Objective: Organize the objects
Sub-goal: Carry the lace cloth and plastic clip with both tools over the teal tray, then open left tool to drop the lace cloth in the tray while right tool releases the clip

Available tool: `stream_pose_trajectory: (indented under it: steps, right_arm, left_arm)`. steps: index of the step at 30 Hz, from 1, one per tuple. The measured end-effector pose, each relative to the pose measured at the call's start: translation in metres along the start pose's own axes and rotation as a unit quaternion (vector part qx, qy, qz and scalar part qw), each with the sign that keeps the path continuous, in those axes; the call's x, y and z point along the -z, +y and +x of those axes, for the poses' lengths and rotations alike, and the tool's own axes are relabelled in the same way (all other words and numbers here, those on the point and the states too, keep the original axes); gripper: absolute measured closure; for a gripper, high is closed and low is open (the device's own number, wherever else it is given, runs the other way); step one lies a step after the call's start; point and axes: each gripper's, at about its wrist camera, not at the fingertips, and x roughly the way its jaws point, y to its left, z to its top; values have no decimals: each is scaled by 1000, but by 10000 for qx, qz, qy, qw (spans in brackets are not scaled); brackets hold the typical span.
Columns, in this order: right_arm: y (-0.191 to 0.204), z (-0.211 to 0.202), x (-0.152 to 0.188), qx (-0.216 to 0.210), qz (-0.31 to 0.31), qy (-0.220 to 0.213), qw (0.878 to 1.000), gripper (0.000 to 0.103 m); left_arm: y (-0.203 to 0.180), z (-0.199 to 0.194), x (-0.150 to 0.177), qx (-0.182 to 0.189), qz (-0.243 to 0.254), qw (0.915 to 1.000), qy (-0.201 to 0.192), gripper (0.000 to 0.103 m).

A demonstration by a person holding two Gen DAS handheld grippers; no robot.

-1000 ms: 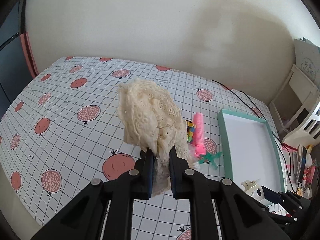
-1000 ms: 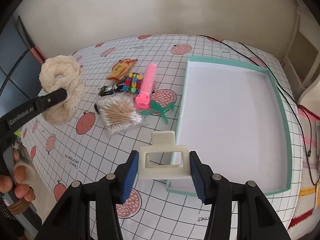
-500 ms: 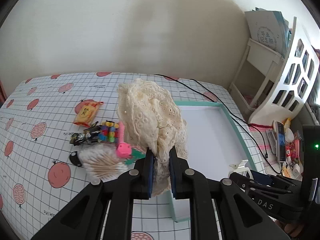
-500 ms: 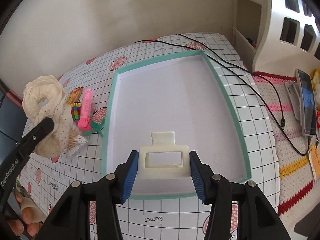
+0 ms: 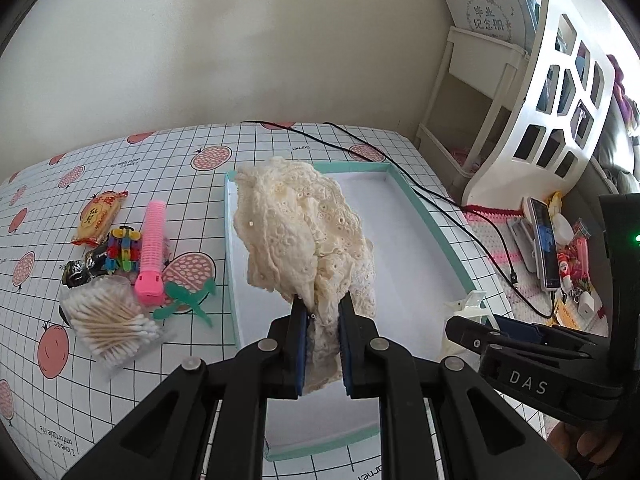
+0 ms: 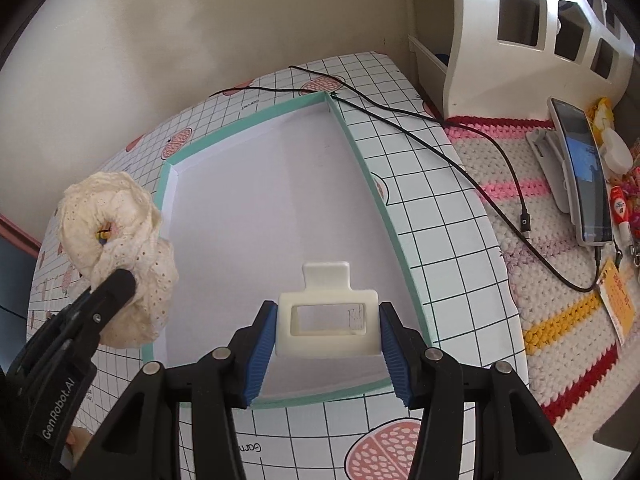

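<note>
A: Where were the two things?

B: The left gripper [image 5: 323, 334] pinched the scrunchie [image 5: 304, 236] between its fingers and held it above the left edge of the tray [image 6: 362, 168]. The right gripper [image 6: 328, 338] clamped the clip [image 6: 328, 320] by its two ends, so its long axis lay across the fingers.

A: Which hand was nearer to the tray floor?

B: I judged the right one; the clip hung over the near part of the tray. The swabs [image 5: 112, 320] and roller [image 5: 151, 252] lay left of it on the tabletop [image 5: 48, 256].
</note>
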Motion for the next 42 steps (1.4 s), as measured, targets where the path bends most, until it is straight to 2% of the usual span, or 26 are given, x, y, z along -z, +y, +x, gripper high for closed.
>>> stream_pose_trajectory:
  steps: [11,20,24,36,38,40,42]
  right_arm:
    - [1,13,-1,98,-62,96,9999,50]
    - [3,14,-1,143,-119,87,9998,49]
    - [5,13,-1,160,-219,40,9996,49]
    - [10,1,-3,106,-231,-139,9996,46]
    - [10,0,-3,102,-230,-142,9996,46]
    - [11,2,-3,112,-254,-115,9995,46]
    - [13,3,-2,102,-309,-85,9994,46]
  left_arm:
    - [2,23,8,-122,40,9995,287,87]
    - [-2,21,8,-139,140,9993,309,86]
    - [-2,19,7,-114,115,9995,275,71]
    - [1,2,-3,-125,65,9999,23,69]
    - [3,0,-3,-155,34,9999,6,67]
    - [5,1,-3,-188,-6,9998,21,59]
    - [9,3,-2,-251,-63,9996,64,55]
